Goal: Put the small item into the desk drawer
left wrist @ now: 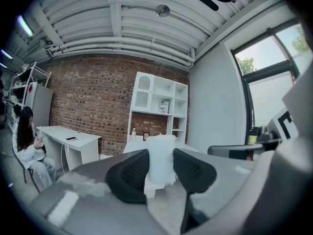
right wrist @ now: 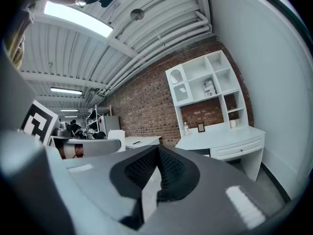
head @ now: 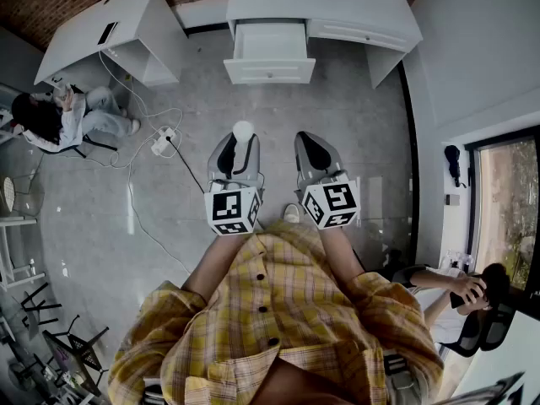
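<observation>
In the head view, the person stood facing the white desk (head: pixel 337 7), whose open drawer (head: pixel 270 70) lay at 12 o'clock, well apart from both grippers. The left gripper (head: pixel 240 147) was stretched forward at waist level and carried the small white item (head: pixel 243 130) at its tip. The right gripper (head: pixel 312 142) was held just beside it, at 3 o'clock from it, in parallel.

In the left gripper view, the pads pressed on the item (left wrist: pixel 161 153) from both sides, so the left gripper (left wrist: pixel 160 169) was grasping it. The item stood upright and rose above the jaws. It looked light and perhaps a little soft, with a smooth skin. I think a gentle hold around its lower half is suitable, because a harder squeeze could deform it.

In the right gripper view, the right gripper (right wrist: pixel 157 168) was clenched with nothing between its jaws.
</observation>
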A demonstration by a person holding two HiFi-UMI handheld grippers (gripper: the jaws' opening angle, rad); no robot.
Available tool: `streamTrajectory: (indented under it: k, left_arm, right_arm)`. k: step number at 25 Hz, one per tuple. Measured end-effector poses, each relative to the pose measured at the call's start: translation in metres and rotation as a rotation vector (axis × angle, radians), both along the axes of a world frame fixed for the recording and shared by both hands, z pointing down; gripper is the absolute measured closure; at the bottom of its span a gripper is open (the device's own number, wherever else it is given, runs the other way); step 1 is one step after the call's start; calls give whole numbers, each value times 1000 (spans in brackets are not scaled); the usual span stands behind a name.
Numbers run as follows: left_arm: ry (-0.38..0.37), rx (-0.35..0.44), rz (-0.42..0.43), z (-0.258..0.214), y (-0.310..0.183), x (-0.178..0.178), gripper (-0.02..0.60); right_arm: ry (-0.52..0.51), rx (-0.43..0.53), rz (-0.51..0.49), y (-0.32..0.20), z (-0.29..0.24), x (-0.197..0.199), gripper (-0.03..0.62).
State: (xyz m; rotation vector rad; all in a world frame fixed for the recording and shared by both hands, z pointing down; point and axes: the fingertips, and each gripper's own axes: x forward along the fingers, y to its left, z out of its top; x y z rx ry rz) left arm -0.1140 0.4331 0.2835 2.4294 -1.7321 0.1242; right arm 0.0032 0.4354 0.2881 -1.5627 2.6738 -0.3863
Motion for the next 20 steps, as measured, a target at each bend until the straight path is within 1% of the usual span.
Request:
streamTrajectory:
  k: [4,13,16,20]
  left_arm:
    - [0,-2,-8,1,-4,7,414]
    - [-25,30,-38,-2,10,51,414]
    - [-39,17,-48,6,14,57,414]
    - [-33,9,-69,9,13,60,414]
  right_arm:
    - [-29,11,-19,-4,-4,8,595]
    - [-38,20,-54,-4,-5,42,595]
    - [-41,15,-70,-4,-1,46,595]
    - [-42,17,-93,-6,0,48,595]
